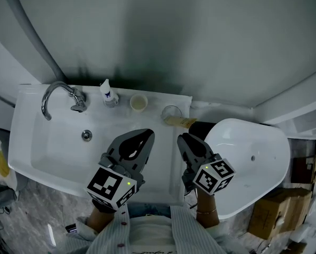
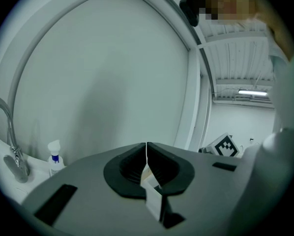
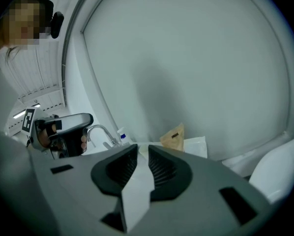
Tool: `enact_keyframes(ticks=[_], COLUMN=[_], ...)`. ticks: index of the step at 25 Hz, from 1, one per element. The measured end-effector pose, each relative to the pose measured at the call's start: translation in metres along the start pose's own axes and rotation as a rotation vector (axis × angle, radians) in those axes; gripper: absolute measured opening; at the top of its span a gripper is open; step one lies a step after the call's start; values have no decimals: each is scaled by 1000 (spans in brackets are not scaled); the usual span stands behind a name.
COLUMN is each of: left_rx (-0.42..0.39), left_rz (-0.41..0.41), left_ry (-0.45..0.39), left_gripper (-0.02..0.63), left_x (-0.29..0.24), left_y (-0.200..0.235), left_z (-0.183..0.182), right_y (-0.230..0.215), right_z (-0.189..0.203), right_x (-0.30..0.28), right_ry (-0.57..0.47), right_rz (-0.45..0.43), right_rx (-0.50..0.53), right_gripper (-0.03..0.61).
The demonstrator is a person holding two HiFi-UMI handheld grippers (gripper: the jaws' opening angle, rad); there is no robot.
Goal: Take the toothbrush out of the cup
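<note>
- Your right gripper (image 1: 183, 138) gapes narrowly, empty — left gripper (image 1: 147, 134) pressed together.
- The glass cup (image 1: 172, 112) sits just above your right gripper, cream cup (image 1: 139, 102) farther left; no toothbrush discernible.

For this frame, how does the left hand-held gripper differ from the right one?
The left hand-held gripper has its jaws closed together; the right hand-held gripper has a narrow gap between its jaws. In the head view the left one hangs over the sink basin, the right one over the sink's right edge beside the white oval fixture. Shared: both are empty and point toward the sink's back ledge.
</note>
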State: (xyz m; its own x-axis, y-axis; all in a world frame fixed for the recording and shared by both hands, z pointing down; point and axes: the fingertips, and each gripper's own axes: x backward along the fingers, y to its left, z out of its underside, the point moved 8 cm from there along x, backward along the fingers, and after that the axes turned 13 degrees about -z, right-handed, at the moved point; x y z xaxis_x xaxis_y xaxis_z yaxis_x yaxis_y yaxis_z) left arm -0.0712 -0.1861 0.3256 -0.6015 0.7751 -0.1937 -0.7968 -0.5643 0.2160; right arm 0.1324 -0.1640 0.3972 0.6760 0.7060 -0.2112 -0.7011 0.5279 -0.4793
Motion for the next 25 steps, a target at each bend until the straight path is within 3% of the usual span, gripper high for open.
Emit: enact_keyframes(ticks=[7,25], left_rx=[2,8], left_rz=[10,25], left_ry=[29,117], left_gripper=[21,23], left_x=[-14,-39], left_y=[-2,1], left_z=[7,30], right_y=[-18,-56], right_z=[7,23], right_x=[-7,-32], right_ry=[40,115], right_rz=[26,98], right_rx=[-22,20], right_gripper=[144,229])
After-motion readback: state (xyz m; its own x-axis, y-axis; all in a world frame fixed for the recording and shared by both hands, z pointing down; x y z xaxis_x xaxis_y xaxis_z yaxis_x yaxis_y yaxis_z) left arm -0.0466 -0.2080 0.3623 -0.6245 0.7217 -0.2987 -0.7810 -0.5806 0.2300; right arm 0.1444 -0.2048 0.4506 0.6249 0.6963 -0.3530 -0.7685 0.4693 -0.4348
